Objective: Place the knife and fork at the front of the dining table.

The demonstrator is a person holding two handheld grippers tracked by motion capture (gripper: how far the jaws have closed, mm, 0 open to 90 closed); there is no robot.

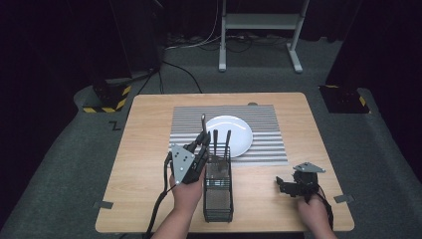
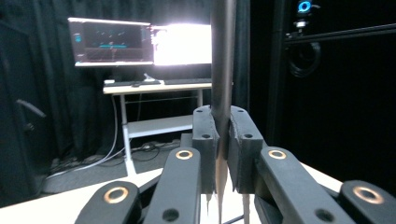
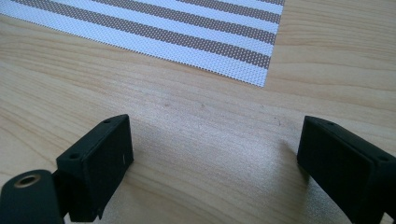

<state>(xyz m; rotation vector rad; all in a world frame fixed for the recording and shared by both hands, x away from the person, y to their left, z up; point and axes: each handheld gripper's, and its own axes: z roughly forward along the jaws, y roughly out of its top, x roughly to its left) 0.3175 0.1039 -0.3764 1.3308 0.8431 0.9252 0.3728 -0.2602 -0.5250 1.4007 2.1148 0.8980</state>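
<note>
My left gripper (image 1: 203,138) is shut on a fork (image 1: 203,121), held upright just left of the black mesh caddy (image 1: 218,200). In the left gripper view the jaws pinch the fork (image 2: 223,70) low on its dark handle, with the tines pointing down below the left gripper (image 2: 223,142). Two more dark utensil handles (image 1: 221,141) stand in the caddy's far end. A white plate (image 1: 235,133) lies on a striped placemat (image 1: 189,130) behind the caddy. My right gripper (image 1: 280,185) rests near the table's front right, and in its own view the right gripper (image 3: 215,161) is open over bare wood.
The wooden table (image 1: 144,149) has tape marks at its front corners. A corner of the placemat (image 3: 196,32) lies ahead of the right gripper. Beyond the table stand a metal desk frame (image 1: 259,22) and a lit monitor (image 2: 109,44).
</note>
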